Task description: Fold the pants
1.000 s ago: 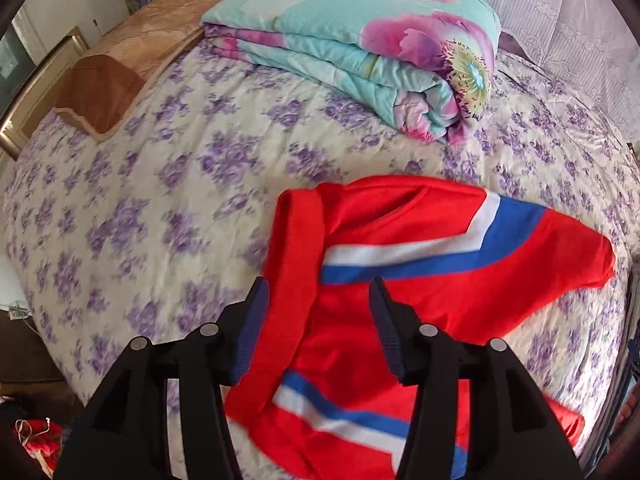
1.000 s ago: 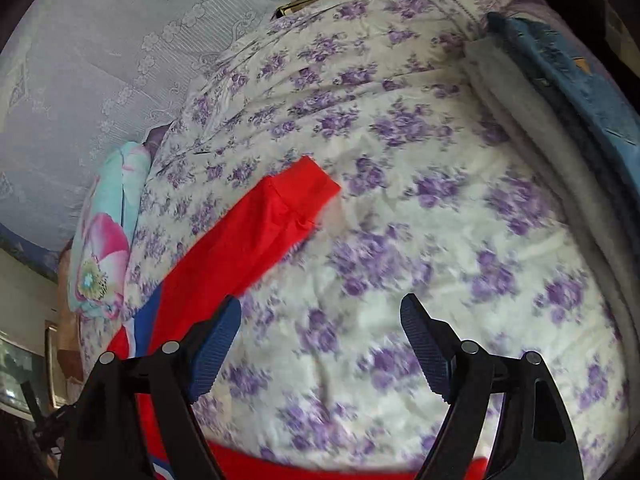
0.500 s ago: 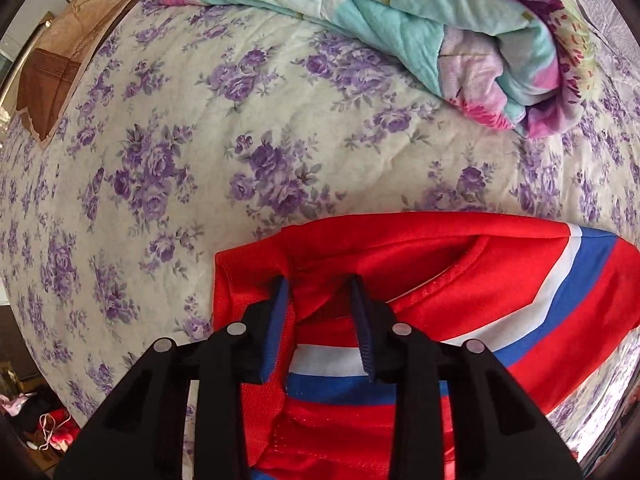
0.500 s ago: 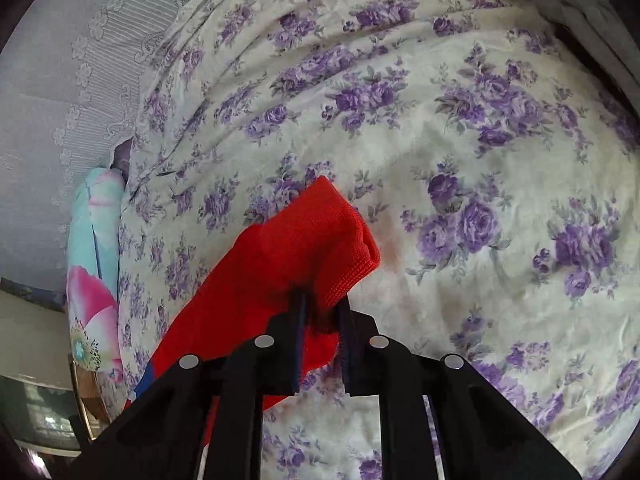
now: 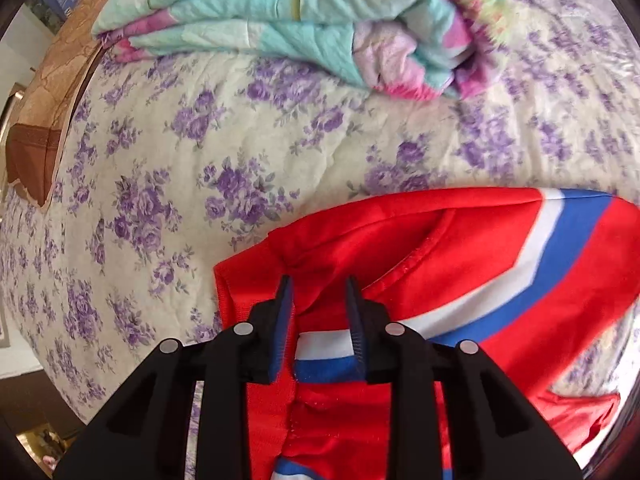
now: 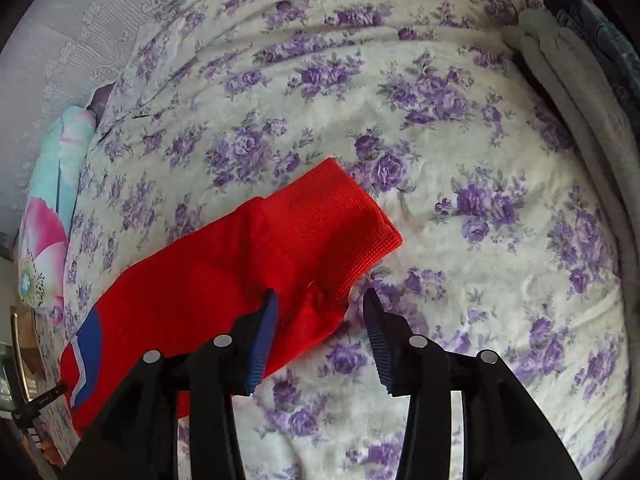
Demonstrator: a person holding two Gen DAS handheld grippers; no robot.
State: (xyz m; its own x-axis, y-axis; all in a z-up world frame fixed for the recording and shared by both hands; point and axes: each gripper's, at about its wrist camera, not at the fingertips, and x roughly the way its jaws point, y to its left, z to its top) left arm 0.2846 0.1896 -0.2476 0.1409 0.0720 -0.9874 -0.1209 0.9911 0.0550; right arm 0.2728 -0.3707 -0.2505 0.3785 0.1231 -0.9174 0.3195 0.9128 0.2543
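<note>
Red pants point(image 5: 500, 264) with blue and white stripes lie on the floral bedspread point(image 5: 168, 168). In the left wrist view my left gripper point(image 5: 318, 292) sits over the waistband end, its jaws partly apart with red fabric between them. In the right wrist view the ribbed red leg cuff point(image 6: 332, 220) lies flat on the bedspread point(image 6: 480, 240). My right gripper point(image 6: 320, 304) is open, its jaws wide apart just behind the cuff's near corner, holding nothing.
A folded teal and pink floral quilt point(image 5: 304, 20) lies at the far side of the bed, also at the left edge of the right wrist view point(image 6: 52, 208). A brown cushion point(image 5: 48, 112) is at far left. Grey folded blankets point(image 6: 576, 92) lie along the right edge.
My right gripper was shut on the leg cuff half a second ago; it has opened and backed off, leaving the cuff flat. My left gripper's jaws have widened slightly over the waistband.
</note>
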